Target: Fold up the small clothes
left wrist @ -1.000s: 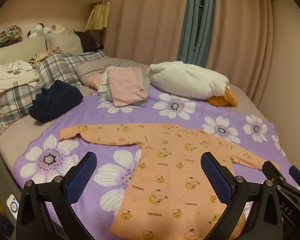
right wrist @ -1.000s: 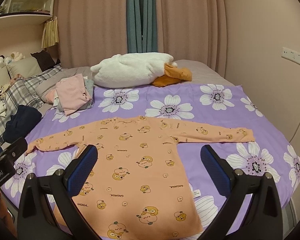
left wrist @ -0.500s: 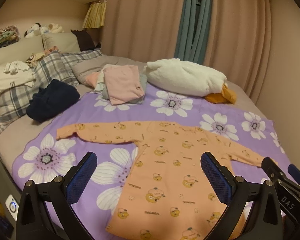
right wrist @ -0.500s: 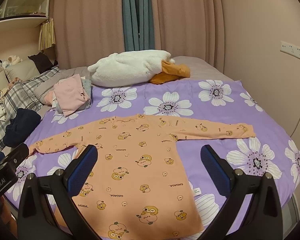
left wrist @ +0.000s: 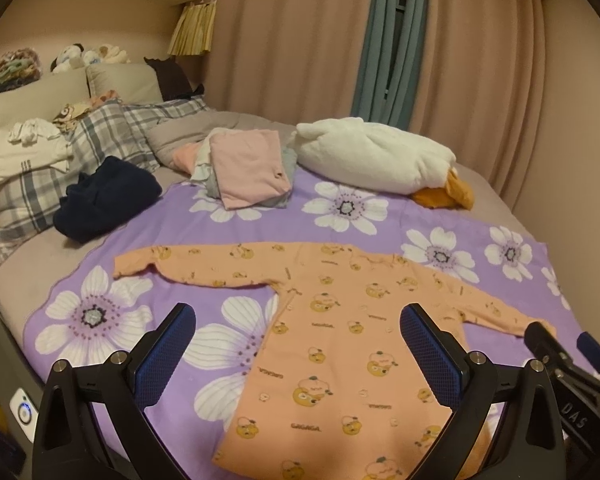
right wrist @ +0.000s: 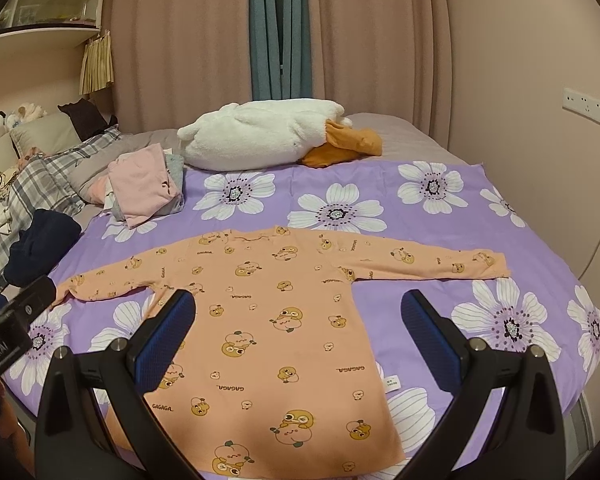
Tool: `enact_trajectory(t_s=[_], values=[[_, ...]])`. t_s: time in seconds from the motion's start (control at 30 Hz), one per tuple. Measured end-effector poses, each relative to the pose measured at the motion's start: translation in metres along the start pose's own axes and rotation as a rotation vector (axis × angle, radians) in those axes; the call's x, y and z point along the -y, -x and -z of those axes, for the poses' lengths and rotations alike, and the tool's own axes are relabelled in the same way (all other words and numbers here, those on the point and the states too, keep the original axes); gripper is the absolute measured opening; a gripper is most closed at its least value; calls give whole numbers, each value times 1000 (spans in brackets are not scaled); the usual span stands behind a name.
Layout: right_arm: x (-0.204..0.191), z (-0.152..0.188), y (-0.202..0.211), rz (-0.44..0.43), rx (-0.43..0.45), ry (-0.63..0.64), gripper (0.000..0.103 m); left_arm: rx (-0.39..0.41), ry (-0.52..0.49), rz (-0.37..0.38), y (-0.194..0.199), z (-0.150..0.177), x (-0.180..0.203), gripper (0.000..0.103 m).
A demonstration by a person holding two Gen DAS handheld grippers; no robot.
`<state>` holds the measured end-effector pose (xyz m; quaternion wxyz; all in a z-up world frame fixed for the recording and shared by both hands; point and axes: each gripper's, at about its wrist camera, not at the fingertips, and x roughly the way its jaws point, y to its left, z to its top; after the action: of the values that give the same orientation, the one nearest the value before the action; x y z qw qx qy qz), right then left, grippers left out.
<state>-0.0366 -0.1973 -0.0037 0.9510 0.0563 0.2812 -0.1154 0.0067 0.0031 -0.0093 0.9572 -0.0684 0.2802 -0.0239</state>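
Pillows [left wrist: 96, 140] in grey plaid sat far left by the headboard, w/ a dark navy bundle [left wrist: 108, 198] slumped just in front of them. Next over, a stack of folded clothes [left wrist: 248, 172] (pink piece on top) rested at the back edge of the purple flowered blanket [left wrist: 360, 216], and to its right lay a white plush duck [left wrist: 376, 160], orange beak pointing right.

Across the blanket's middle the orange long-sleeved top [right wrist: 284, 312] was spread flat, front up, both sleeves stretched straight out to the sides, hem toward the near edge of the bed. A small white tag [right wrist: 394, 382] showed at its right side seam.

Left gripper [left wrist: 296, 354] hovered above the near part of the blanket, jaws spread wide, nothing between them; its left pad sat over bare blanket, its right pad over the top's body. Right gripper [right wrist: 298, 338] hung likewise over the top, fingers wide apart and empty, approx. centred on the garment. Neither touched the cloth.
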Motion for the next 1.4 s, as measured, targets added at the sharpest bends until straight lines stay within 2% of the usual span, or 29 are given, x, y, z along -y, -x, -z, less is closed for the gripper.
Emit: enact_trajectory(t_s=[0.23, 0.47, 0.73, 0.9, 1.07, 1.17, 1.27, 1.3, 1.4], values=[[3, -1, 3, -2, 5, 1, 103, 10, 7, 3, -1, 1, 4, 102], [9, -2, 5, 22, 17, -14, 103, -9, -13, 9, -3, 4, 7, 102], [11, -1, 2, 35, 3, -23, 103, -22, 7, 5, -6, 3, 2, 100], [13, -3, 6, 6, 30, -28, 103, -32, 25, -1, -9, 2, 2, 98], [26, -13, -10, -37, 30, -14, 103, -40, 26, 2, -18, 3, 6, 98], [54, -29, -32, -68, 1, -43, 103, -30, 19, 32, -31, 2, 8, 98], [110, -47, -66, -49, -45, -166, 102, -52, 56, 127, -59, 2, -1, 98], [136, -51, -78, -41, -54, -245, 102, -94, 90, 132, -77, 2, -8, 98], [204, -55, -108, -52, -75, -424, 101, -204, 173, 133, -116, 6, -24, 87]])
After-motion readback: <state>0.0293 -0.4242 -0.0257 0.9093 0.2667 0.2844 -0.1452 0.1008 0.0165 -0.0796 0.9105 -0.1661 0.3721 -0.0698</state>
